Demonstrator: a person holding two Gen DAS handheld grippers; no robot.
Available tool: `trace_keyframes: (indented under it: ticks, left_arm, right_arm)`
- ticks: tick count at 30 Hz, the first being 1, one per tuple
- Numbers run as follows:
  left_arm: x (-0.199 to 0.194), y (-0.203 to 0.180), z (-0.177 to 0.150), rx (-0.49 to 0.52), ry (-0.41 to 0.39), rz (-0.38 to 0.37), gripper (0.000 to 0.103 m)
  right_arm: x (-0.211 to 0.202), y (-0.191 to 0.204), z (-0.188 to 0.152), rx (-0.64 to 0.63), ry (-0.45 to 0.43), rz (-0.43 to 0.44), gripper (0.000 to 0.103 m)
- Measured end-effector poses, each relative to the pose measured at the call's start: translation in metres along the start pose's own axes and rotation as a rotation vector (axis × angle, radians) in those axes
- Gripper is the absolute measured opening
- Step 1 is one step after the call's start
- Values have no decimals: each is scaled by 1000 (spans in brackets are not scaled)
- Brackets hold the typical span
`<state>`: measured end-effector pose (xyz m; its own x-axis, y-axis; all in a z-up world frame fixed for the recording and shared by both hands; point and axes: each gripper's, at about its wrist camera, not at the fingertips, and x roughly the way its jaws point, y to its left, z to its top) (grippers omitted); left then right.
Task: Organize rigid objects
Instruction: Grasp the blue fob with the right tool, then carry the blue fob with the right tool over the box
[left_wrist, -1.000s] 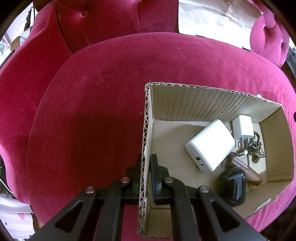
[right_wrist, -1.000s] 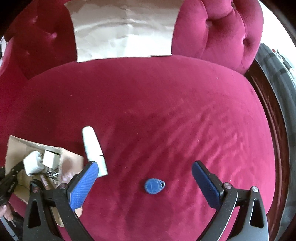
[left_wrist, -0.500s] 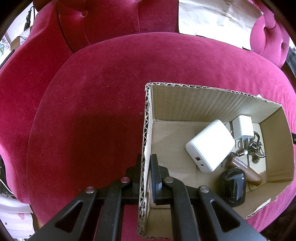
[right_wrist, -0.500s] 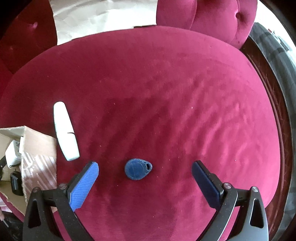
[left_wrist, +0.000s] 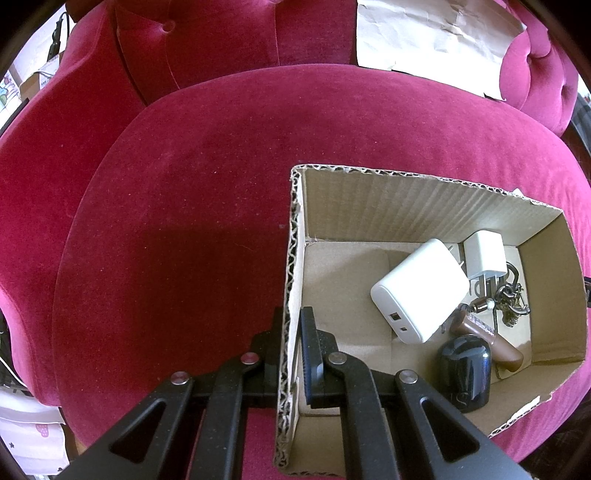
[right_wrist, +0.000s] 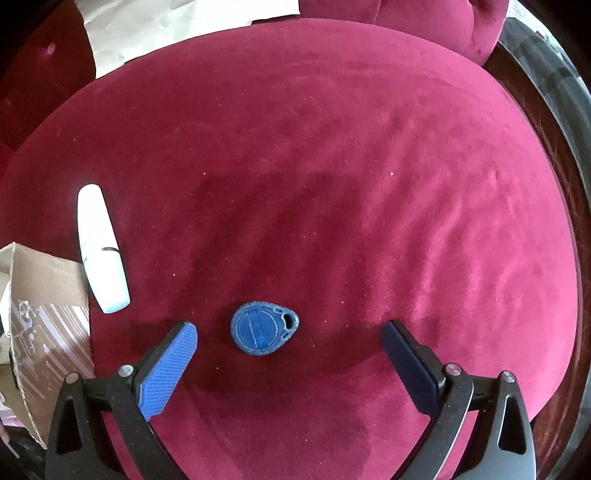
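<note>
Crimson velvet covers the rounded sofa seat cushion (right_wrist: 332, 166) on which the work is laid out. An open brown corrugated cardboard box (left_wrist: 424, 195) is steadied by the left gripper (left_wrist: 293, 350), whose jaws are clamped narrowly on the box's near side wall, one pad outside and one inside. Inside the box are already gathered a large white charger block (left_wrist: 419, 290), a smaller white plug adapter (left_wrist: 484, 258), a brown cylindrical tube (left_wrist: 491, 338), a glossy black rounded case (left_wrist: 465, 373) and a dark bunch of keys (left_wrist: 511, 299).

The right gripper (right_wrist: 288, 339) is held wide apart and empty, pointed steeply down, and a flat blue teardrop-shaped plastic key fob (right_wrist: 264, 328) lies on the cushion between its blue-padded fingers (right_wrist: 168, 369), a little nearer the left pad. A white tapered plastic tube (right_wrist: 99, 249) lies further left, just beside the box corner.

The step in hand is judged to be the pickup of the fob. Because the fob is thin and lies flat on soft pile, the pads would best be lowered until the tips press slightly into the velvet (otherwise they may close above it). Centring over the round body is advised, and the closing should be slow so that the fob is not flipped or squirted out. The box should be kept clamped for the drop.
</note>
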<state>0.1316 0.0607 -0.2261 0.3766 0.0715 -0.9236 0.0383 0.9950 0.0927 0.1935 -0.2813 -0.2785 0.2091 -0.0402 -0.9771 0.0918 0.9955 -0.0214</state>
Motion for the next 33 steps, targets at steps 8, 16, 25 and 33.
trace_keyframes:
  ticks: [8,16,25,33]
  left_arm:
    - [0,0,0,-1,1,0,7]
    - [0,0,0,0,0,1,7]
    - [0,0,-1,1,-1,2,7]
    - [0,0,-1,2,-1,3,7]
  right_arm:
    - [3,-3,5,-7,-6,4,102]
    - [-15,-8,6,14,-52,8,34]
    - [-19,-9,7,12,-69,-3,34]
    - [-46,6,2,-8,-109,3,34]
